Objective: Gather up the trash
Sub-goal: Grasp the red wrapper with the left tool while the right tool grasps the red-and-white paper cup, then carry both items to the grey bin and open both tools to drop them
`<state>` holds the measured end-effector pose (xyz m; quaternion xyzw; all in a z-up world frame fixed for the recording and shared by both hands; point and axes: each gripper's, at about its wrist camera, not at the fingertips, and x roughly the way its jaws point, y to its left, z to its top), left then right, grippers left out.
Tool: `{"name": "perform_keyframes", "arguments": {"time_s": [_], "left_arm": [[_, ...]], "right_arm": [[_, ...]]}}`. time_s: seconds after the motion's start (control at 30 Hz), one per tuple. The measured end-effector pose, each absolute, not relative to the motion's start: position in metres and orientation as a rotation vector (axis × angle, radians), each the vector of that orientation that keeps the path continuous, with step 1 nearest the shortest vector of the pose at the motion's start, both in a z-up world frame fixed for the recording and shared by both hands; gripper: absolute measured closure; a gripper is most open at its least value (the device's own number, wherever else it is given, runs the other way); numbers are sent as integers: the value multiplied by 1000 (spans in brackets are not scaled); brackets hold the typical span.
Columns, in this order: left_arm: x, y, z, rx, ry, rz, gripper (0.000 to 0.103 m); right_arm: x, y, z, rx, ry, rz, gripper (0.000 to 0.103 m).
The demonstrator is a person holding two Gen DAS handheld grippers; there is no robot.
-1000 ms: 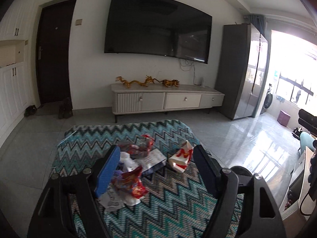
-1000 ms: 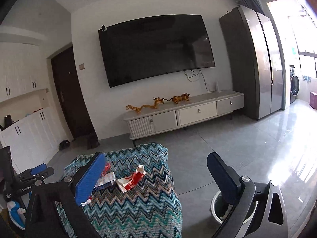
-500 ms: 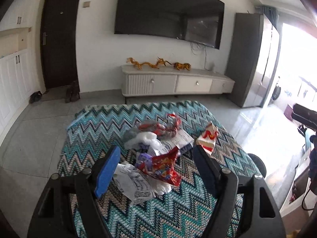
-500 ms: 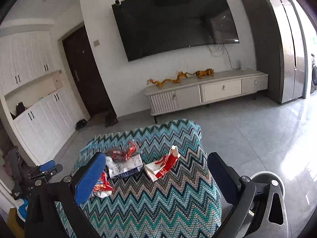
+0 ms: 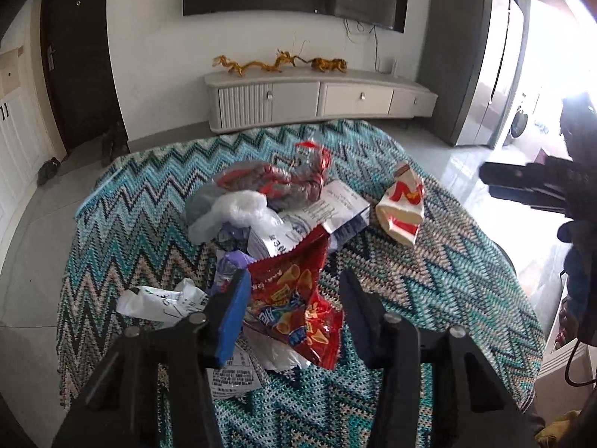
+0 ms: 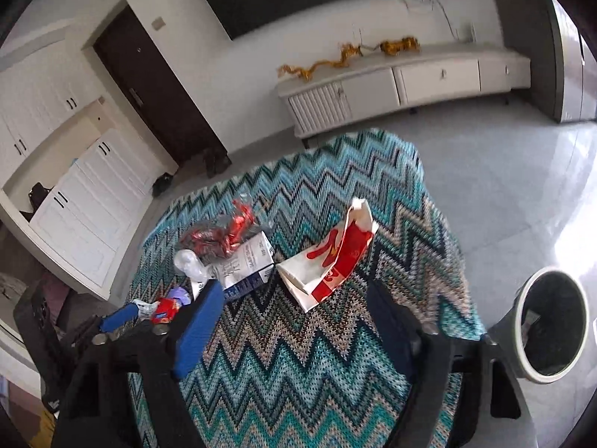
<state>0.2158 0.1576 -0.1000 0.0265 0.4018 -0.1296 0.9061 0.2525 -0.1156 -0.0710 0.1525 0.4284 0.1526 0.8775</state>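
Left wrist view shows the left tool (image 5: 293, 304) gaping open around the red snack bag (image 5: 296, 300), the right tool (image 6: 294, 321) likewise empty, all trash on the desk (image 6: 298, 366), the bin (image 6: 550, 321) awaiting everything.

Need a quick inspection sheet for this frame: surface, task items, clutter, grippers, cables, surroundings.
Surface: table under a zigzag knit cloth.
Job's things: red snack bag, red-and-white paper bag lying apart from the pile, white printed pouch, clear plastic wrap, crumpled red wrapper, bin on the floor beside the table.
Clutter: nothing seen beyond the trash.
Grippers: left hand-held gripper open, straddling the snack bag; right hand-held gripper open, empty, near the paper bag.
Cables: wires hanging below the TV.
Surroundings: TV cabinet, dark door, tiled floor.
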Motion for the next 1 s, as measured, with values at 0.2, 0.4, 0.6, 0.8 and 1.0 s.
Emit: {"name": "perform_keyframes", "arguments": {"time_s": [0.2, 0.4, 0.6, 0.8, 1.0], "left_arm": [[229, 161, -112, 64, 875, -266, 60], [242, 165, -123, 32, 930, -288, 82], [240, 169, -120, -19, 919, -305, 97], [229, 172, -96, -66, 851, -298, 97], [207, 176, -66, -105, 782, -285, 97]], "right_arm": [[297, -111, -114, 386, 986, 287, 41], [330, -108, -149, 459, 1052, 280, 53], [340, -108, -170, 525, 1076, 314, 87], [322, -119, -154, 529, 1008, 376, 98], [278, -127, -116, 475, 923, 456, 99]]}}
